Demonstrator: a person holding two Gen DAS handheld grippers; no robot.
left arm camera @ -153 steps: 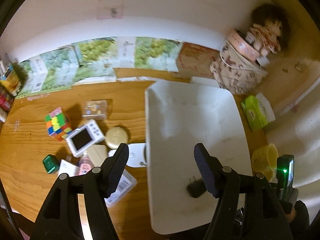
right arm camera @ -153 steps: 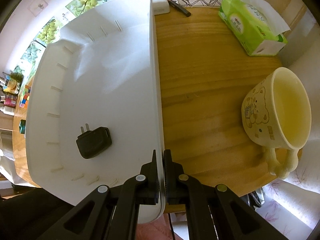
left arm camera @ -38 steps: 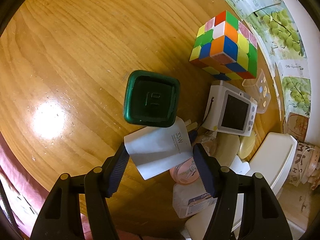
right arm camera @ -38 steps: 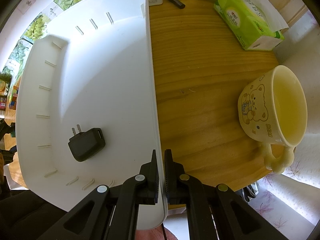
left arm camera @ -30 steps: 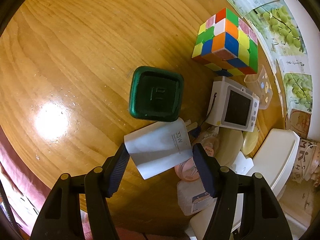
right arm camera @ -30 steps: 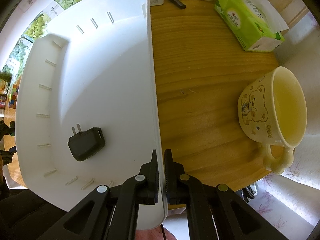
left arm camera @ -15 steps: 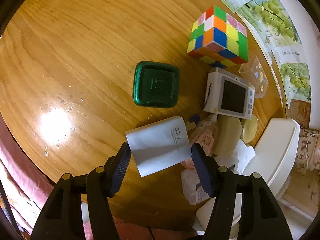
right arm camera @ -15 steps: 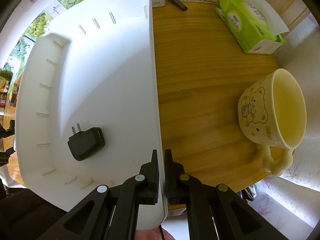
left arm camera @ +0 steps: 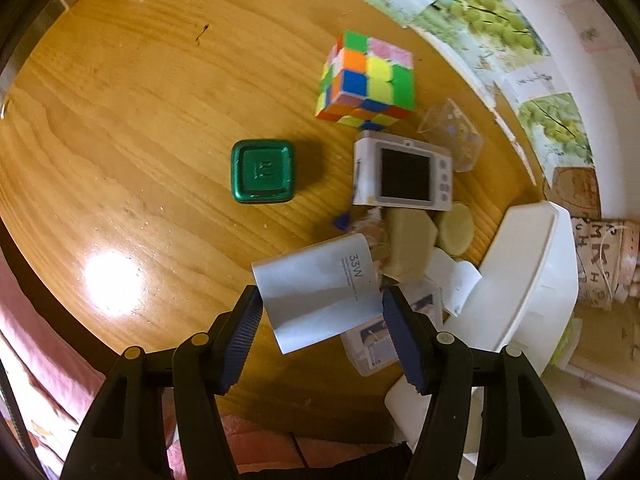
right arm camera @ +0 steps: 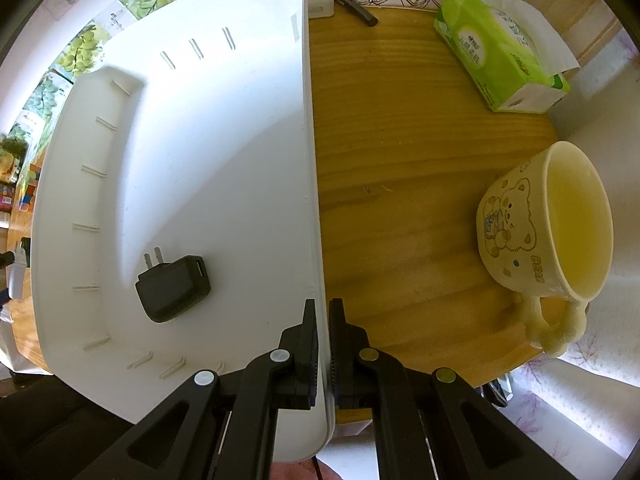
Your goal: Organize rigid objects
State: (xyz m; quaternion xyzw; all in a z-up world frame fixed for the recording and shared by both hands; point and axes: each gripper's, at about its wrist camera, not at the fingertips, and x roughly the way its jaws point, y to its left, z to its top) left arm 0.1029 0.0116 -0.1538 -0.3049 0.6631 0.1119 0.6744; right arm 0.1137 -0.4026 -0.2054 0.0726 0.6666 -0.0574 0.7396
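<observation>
My left gripper (left arm camera: 322,322) is shut on a white 33W charger (left arm camera: 318,292), held above the wooden table with its prongs pointing away. Below it lie a green square box (left arm camera: 262,176), a colour cube (left arm camera: 368,80), a small white camera (left arm camera: 404,176) and a pile of small items. The white bin (left arm camera: 532,280) shows at the right edge of the left wrist view. In the right wrist view my right gripper (right arm camera: 323,344) is shut on the white bin's right rim (right arm camera: 310,200). A black plug adapter (right arm camera: 174,286) lies inside the bin.
A cream bear mug (right arm camera: 548,232) and a green tissue pack (right arm camera: 500,52) stand on the table right of the bin. A clear plastic case (left arm camera: 452,140) lies beyond the camera. A patterned box (left arm camera: 600,256) stands behind the bin. The table's near edge is close beneath both grippers.
The left gripper has lifted the white charger off the pile and drawn back, so the green box and cube look farther away. The right gripper keeps its hold on the bin rim.
</observation>
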